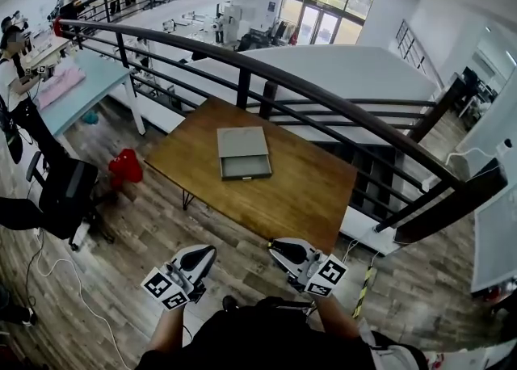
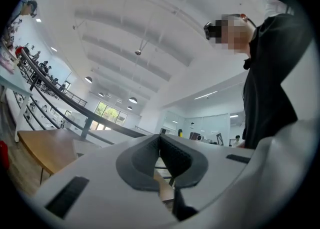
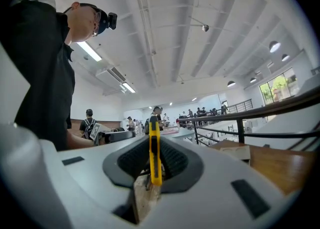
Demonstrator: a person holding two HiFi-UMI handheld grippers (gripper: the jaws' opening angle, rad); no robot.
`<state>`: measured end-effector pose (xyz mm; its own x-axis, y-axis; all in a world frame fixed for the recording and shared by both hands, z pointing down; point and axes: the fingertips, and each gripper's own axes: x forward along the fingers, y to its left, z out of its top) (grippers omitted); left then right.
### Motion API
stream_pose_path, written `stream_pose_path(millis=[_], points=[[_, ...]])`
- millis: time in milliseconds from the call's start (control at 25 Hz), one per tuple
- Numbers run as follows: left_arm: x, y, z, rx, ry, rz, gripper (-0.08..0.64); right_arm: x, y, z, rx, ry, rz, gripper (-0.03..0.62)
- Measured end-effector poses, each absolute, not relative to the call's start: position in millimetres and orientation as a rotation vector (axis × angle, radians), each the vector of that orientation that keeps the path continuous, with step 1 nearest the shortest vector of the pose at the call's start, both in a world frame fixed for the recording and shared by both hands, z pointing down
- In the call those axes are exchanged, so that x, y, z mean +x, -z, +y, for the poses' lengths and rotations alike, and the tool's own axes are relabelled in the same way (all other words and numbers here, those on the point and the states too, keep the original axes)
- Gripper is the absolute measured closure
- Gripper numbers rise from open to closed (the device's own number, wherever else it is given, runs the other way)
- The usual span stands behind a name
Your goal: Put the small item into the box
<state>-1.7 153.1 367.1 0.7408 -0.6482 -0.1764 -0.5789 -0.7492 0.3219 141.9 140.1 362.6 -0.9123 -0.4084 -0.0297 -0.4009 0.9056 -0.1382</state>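
Both grippers hang close under the head camera, at the near edge of the scene, each with its marker cube towards the person. In the right gripper view, that claw's jaws are clamped on a thin yellow item that stands upright, edge-on to the camera. It looks like a small utility knife, though the narrow edge makes that hard to confirm. Its top rises above the jaw tips and its lower end runs down between the dark pads.

The left gripper is off the table's near left side, over the wooden floor. In its own view the left gripper's jaws are pressed together with nothing between them.

The right gripper sits by the near edge of the wooden table. The grey box lies flat further in, towards the far left part of the tabletop, with a shallow compartment open on its near side. The yellow item is therefore well apart from the box and nearer the person. In the right gripper view the box shows as a pale slab to the right of the jaws.

A dark metal railing runs behind the table's far side. A red object sits on the floor to the table's left.
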Motion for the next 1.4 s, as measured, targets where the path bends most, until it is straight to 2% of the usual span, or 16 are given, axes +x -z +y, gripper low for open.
stream_pose_path(millis=[480,920,1400], points=[[-31,-362,37,2.729,0.373,-0.965,0.543,121,-369,20,-0.689,0.209,2.987,0.522],[-52,-339,-88,2.743,0.369,-0.999,0.543,133,-352,-90,-0.668,0.13,2.99,0.522],[-48,-369,-179,2.694,0.307,-0.926,0.543,132,-383,-175,-0.764,0.141,3.06,0.522]])
